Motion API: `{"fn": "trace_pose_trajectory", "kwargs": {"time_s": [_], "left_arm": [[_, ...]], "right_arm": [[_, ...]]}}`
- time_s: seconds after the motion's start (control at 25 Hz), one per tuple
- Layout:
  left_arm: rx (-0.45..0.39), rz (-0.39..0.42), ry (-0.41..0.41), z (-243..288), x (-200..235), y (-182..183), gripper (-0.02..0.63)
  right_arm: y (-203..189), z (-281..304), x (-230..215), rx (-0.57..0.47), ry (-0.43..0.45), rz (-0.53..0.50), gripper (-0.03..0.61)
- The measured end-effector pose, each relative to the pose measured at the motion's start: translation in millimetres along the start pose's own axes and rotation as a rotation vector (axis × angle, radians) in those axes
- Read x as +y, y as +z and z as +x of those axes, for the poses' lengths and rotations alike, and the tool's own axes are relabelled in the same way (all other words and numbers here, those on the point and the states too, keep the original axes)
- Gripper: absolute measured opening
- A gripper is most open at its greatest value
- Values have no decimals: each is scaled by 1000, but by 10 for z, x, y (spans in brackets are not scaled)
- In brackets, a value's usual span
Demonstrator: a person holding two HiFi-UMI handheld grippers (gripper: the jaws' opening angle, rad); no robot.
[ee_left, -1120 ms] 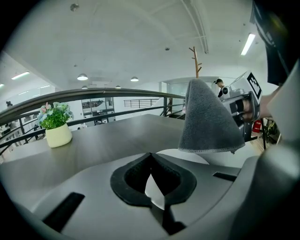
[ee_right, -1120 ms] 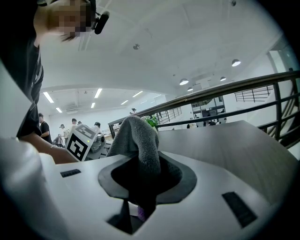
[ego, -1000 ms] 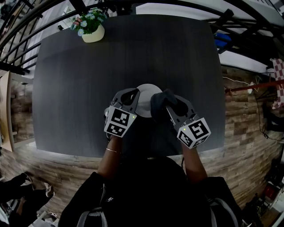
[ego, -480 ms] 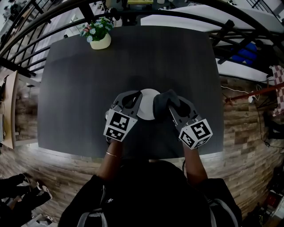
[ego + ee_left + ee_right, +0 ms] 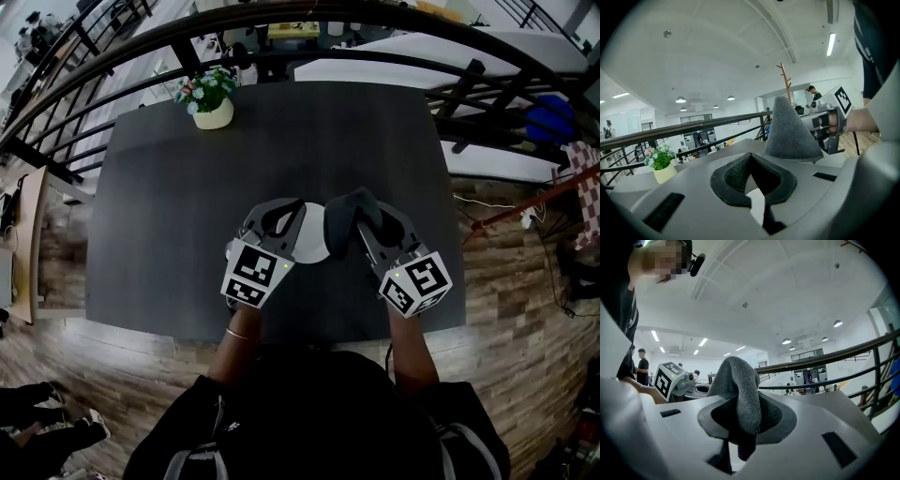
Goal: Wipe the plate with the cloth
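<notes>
We are holding a pair of tongs in each hand. Our left tongs (image 5: 292,217) are squeezed shut on the left edge of the white plate (image 5: 316,236). In the left gripper view a thin white bit of the plate is showing between the dark pads (image 5: 732,176). The plate is sitting in the middle of the head view, between the two tongs, over the near side of the dark table (image 5: 281,141).

Our right tongs (image 5: 356,227) are squeezed shut on the grey cloth (image 5: 349,208). In the right gripper view the cloth is bunching up out of the tips and hanging down a little under them. In the head view it is covering the plate's right edge.

A small cream pot of flowers (image 5: 212,111) is standing on the table in the upper left of the head view, well apart from the plate. A dark railing (image 5: 262,19) is curving round the far side of the table.
</notes>
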State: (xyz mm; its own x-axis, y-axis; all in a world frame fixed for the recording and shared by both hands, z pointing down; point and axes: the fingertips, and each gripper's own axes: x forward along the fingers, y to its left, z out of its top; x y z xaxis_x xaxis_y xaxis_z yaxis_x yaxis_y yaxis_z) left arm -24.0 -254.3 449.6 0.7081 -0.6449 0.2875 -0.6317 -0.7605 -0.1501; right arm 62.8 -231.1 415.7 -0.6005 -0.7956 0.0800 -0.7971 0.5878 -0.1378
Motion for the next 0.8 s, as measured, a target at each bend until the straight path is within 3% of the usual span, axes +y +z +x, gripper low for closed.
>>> {"fn": "trace_pose_trajectory", "kwargs": {"time_s": [0.8], "left_arm": [[-138, 81, 33, -492, -418, 699, 8]], "right_arm": [[575, -502, 390, -105, 49, -125, 80]]}}
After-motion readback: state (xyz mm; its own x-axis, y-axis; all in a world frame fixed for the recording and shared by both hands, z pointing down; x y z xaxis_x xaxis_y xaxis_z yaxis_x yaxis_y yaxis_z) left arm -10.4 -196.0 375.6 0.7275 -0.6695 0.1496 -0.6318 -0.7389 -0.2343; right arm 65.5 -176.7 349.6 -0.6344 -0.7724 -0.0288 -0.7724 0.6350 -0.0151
